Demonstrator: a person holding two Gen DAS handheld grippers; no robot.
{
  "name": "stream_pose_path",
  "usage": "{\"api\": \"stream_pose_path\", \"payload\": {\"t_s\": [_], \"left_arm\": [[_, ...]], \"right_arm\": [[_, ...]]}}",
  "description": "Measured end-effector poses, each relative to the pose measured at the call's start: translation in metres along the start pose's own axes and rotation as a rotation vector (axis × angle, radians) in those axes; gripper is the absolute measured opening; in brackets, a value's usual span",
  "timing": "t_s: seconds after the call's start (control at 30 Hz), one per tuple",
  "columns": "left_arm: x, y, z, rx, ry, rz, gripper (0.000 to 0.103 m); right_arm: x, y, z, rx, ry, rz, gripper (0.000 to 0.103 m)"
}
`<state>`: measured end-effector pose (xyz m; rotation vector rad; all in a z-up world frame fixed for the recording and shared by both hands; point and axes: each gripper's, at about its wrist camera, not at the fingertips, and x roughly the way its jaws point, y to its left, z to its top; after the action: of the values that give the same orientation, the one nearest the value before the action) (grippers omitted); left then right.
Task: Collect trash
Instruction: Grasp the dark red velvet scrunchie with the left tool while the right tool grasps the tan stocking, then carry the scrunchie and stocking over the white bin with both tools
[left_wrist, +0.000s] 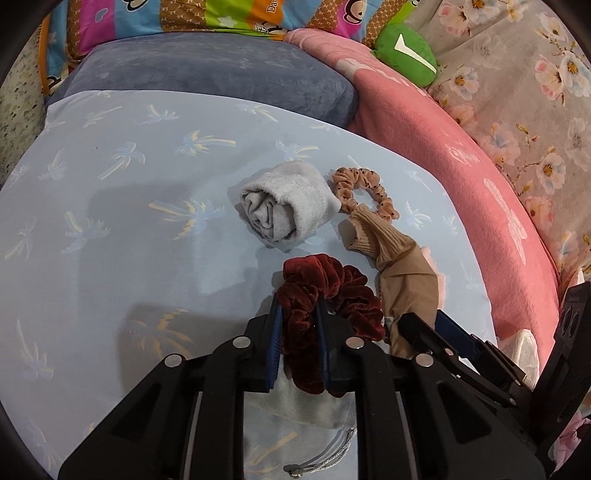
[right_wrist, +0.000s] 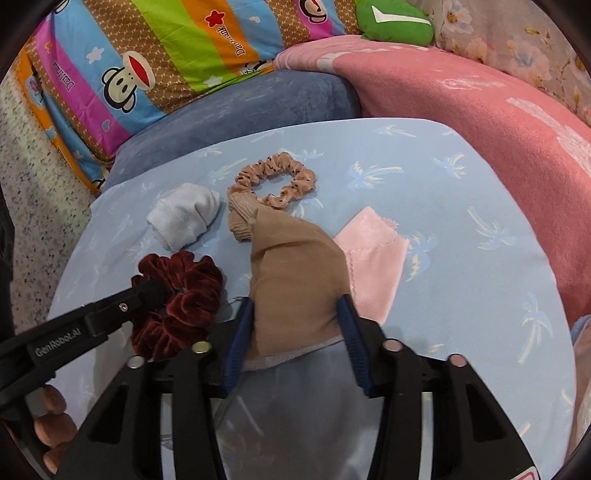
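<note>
My left gripper (left_wrist: 298, 304) is shut on a dark red velvet scrunchie (left_wrist: 332, 291), also in the right wrist view (right_wrist: 184, 295). My right gripper (right_wrist: 297, 306) stands open around a tan stocking (right_wrist: 295, 269) that lies between its jaws; it also shows in the left wrist view (left_wrist: 402, 273). A rolled grey sock (left_wrist: 284, 206) (right_wrist: 184, 218) and a peach dotted scrunchie (left_wrist: 354, 184) (right_wrist: 275, 177) lie further out on the light blue sheet (left_wrist: 110, 221). A pink cloth (right_wrist: 373, 258) lies right of the stocking.
A grey drawstring pouch (left_wrist: 317, 417) lies under my left gripper. A blue-grey pillow (left_wrist: 207, 74), a pink blanket (left_wrist: 461, 147), a green plush (left_wrist: 406, 51) and a striped cartoon quilt (right_wrist: 147, 62) ring the far side.
</note>
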<state>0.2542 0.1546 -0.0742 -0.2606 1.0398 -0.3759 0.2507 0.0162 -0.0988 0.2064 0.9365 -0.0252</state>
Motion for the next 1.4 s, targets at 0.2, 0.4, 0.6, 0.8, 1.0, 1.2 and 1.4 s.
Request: {"api": "stream_pose_path", "payload": {"t_s": [0.2, 0.4, 0.6, 0.8, 1.0, 1.2, 1.4], "left_arm": [[-0.010, -0.009, -0.001, 0.014, -0.022, -0.018, 0.016], [-0.032, -0.031, -0.005, 0.064, -0.065, -0.042, 0.016], [-0.050, -0.065, -0.012, 0.125, -0.096, -0.067, 0.016], [-0.060, -0.102, -0.021, 0.182, -0.105, -0.109, 0.016], [-0.064, -0.134, -0.035, 0.226, -0.084, -0.162, 0.016], [-0.054, -0.165, -0.054, 0.263, -0.028, -0.197, 0.017], [-0.039, -0.177, -0.085, 0.288, 0.032, -0.188, 0.019]], "right_arm": [[-0.019, -0.008, -0.001, 0.031, -0.015, 0.031, 0.011], [-0.051, -0.015, -0.006, 0.051, -0.058, 0.042, 0.010], [-0.089, -0.030, -0.011, 0.082, -0.113, 0.044, 0.010], [-0.126, -0.053, -0.016, 0.121, -0.165, 0.041, 0.010], [-0.157, -0.084, -0.028, 0.169, -0.202, 0.030, 0.010], [-0.174, -0.112, -0.047, 0.202, -0.206, -0.009, 0.010], [-0.182, -0.136, -0.073, 0.233, -0.188, -0.036, 0.010]]}}
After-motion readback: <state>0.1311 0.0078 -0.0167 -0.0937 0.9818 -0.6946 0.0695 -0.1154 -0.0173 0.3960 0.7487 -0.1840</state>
